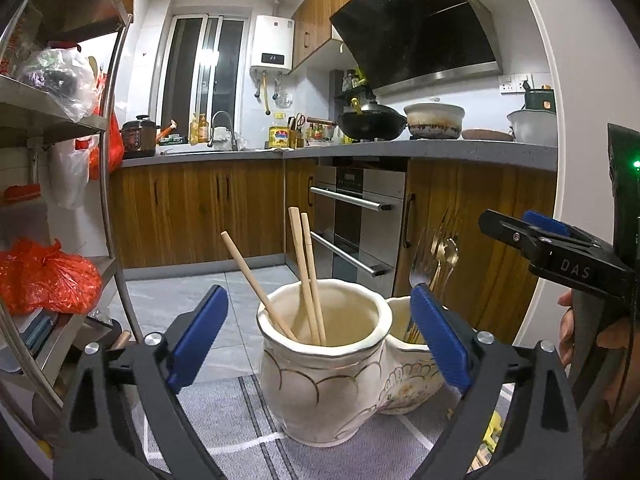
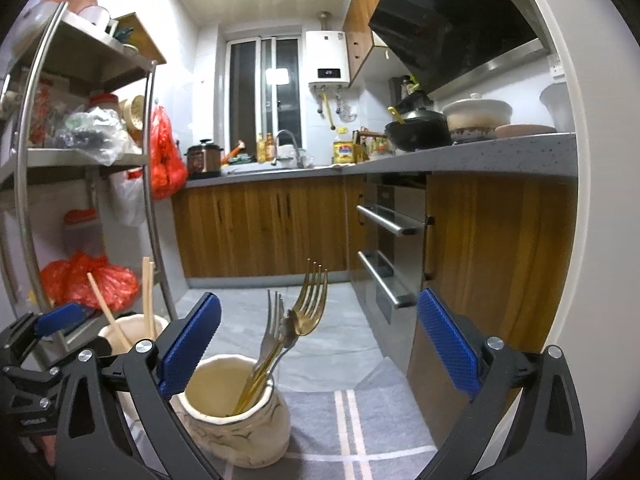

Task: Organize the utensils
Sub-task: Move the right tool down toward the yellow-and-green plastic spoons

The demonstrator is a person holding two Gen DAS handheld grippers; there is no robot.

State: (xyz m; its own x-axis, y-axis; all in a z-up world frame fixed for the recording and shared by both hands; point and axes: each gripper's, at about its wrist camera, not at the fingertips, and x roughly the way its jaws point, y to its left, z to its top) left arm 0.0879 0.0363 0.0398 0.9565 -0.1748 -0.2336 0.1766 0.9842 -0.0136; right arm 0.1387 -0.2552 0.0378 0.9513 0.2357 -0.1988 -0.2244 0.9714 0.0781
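Two cream ceramic holders stand side by side on a grey striped mat (image 1: 224, 416). The chopstick holder (image 1: 324, 380) has three wooden chopsticks (image 1: 308, 276) leaning in it. My left gripper (image 1: 320, 338) is open, its blue pads on either side of that holder's rim and not touching it. The cutlery holder (image 2: 236, 412) keeps gold and silver forks and a spoon (image 2: 304, 308). My right gripper (image 2: 320, 342) is open above and behind it, with nothing between the pads. The chopstick holder (image 2: 120, 332) shows at back left in the right wrist view.
A metal shelf rack (image 1: 116, 184) with red plastic bags (image 1: 44, 280) stands to the left. Wooden cabinets and a steel oven (image 1: 356, 216) lie ahead across a tiled floor. A hand (image 1: 568, 332) holds the right gripper's handle at the far right.
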